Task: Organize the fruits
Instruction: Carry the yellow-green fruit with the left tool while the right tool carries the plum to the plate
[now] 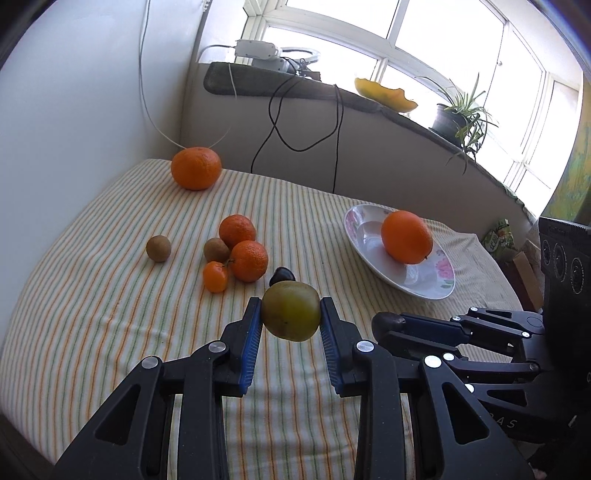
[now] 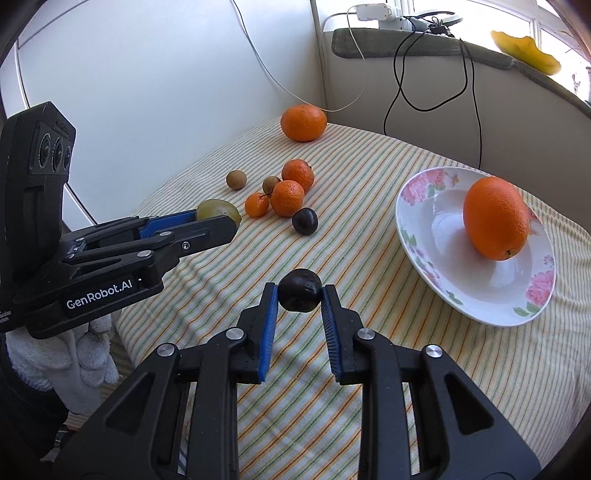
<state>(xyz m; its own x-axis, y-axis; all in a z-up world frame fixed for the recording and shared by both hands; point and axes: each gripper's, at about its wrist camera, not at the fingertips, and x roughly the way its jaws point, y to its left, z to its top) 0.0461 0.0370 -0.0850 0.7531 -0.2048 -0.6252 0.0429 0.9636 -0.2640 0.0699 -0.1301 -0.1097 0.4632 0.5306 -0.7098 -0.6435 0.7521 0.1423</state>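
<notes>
While clawed, orange [image 2: 495, 218] (plated) leaning upright.

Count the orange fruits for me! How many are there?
5. One big smooth orange sits on the flowered white plate. One large mandarin lies near the wall. Three smaller mandarins cluster mid-cloth. None seem hidden.

— What sort of place is this?
— A home, a lived-in room by a big window [image 1: 388, 33].
— What shows it?
— Below the window runs a sill [image 1: 369, 99] with a potted plant [image 1: 460, 114] and trailing cables [image 1: 295, 122]. Beneath the sill stands a table under a striped cloth [image 1: 110, 295], with a flowered plate [image 2: 417, 236] on it.
</notes>
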